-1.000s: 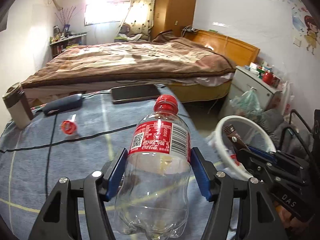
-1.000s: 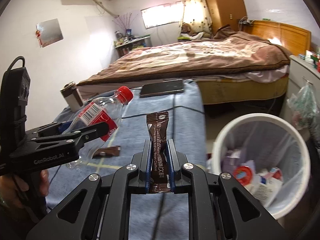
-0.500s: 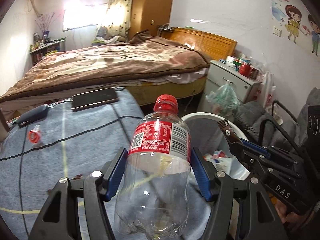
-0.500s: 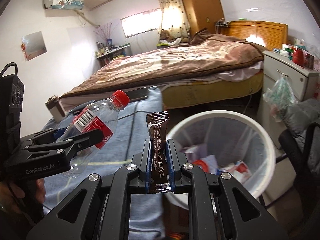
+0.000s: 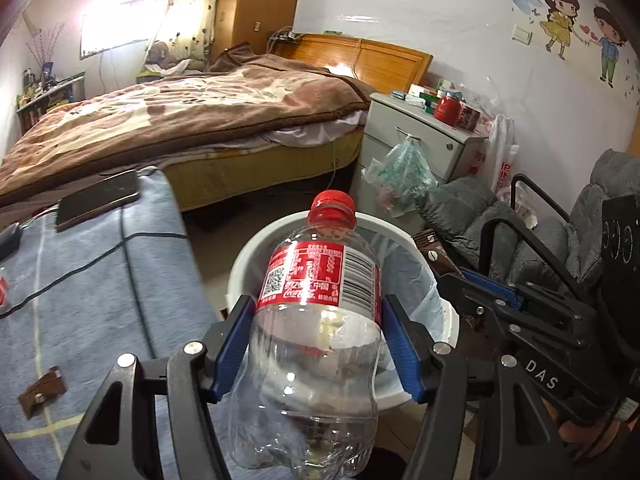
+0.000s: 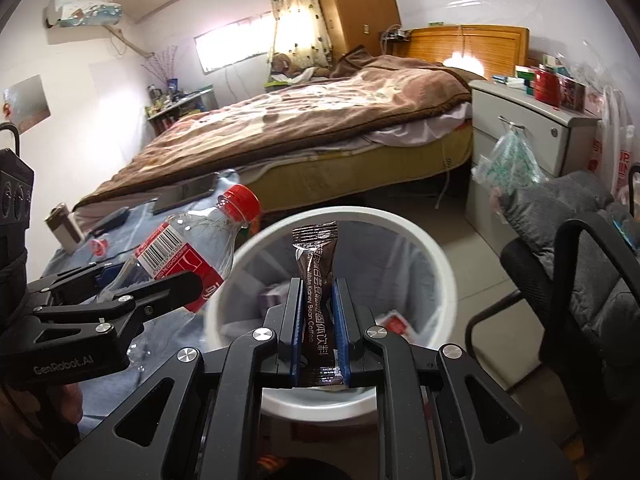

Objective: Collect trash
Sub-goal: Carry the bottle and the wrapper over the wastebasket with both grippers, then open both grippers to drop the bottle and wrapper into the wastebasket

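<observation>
The left gripper [image 5: 318, 344] is clamped on an empty plastic bottle [image 5: 316, 320] with a red cap, its blue pads pressing the clear body just below the red label. The right gripper [image 6: 320, 320] is pinched tight on a brown coffee sachet [image 6: 317, 300], held upright. Both items hang over the white trash bin [image 6: 436, 264], which has a clear liner and some litter inside, hard to make out. Left of the bin, a blue cloth-covered table [image 5: 100, 280] carries a torn brown wrapper [image 5: 42, 390] and a phone [image 5: 98, 200]. Beyond stands a bed [image 6: 320, 120].
</observation>
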A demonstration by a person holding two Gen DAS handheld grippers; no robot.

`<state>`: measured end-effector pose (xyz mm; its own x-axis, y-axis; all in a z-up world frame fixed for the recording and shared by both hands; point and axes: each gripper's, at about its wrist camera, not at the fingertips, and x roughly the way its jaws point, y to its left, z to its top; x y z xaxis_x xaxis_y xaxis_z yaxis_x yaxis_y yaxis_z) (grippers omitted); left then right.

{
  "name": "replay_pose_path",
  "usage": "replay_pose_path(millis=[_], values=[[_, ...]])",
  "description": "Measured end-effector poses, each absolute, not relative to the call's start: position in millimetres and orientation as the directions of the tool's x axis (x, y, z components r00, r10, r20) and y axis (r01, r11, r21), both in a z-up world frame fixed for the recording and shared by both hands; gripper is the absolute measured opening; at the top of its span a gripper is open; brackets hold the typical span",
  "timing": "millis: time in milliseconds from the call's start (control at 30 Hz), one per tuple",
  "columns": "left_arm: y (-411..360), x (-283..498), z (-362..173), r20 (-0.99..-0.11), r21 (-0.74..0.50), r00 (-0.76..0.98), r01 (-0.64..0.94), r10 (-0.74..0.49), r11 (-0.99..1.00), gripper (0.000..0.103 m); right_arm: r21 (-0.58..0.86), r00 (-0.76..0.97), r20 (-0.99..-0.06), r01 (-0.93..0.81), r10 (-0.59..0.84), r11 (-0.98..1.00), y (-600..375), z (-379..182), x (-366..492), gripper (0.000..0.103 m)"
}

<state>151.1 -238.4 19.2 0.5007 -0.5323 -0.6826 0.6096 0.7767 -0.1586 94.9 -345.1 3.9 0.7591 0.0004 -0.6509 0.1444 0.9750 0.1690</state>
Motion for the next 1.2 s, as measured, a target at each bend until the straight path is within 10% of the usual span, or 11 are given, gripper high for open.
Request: replay_pose_path(millis=[500, 700, 1200], values=[[-275.6, 170.2, -2.8, -0.709, -0.210, 0.443, 0.610, -0.548, 0.764, 0.068, 0.151, 0.676, -0.736, 0.212, -0.033, 0.966, -378.4, -23.4, 113.4, 0.018], [-268.1, 173.0, -5.4, -0.707, -0.221, 0.450, 0.593, -0.546, 0.774, 0.070, 0.163, 0.664, -0.747, 0.231, -0.033, 0.959, -378.9, -27.5, 110.9, 0.053], [-225.3, 167.6, 9.6, -0.674, -0.216, 0.504, 0.565, -0.540, 0.797, 0.070, 0.173, 0.697, -0.716, 0.207, -0.021, 0.963, -360.1, -14.6, 104.1, 0.053]])
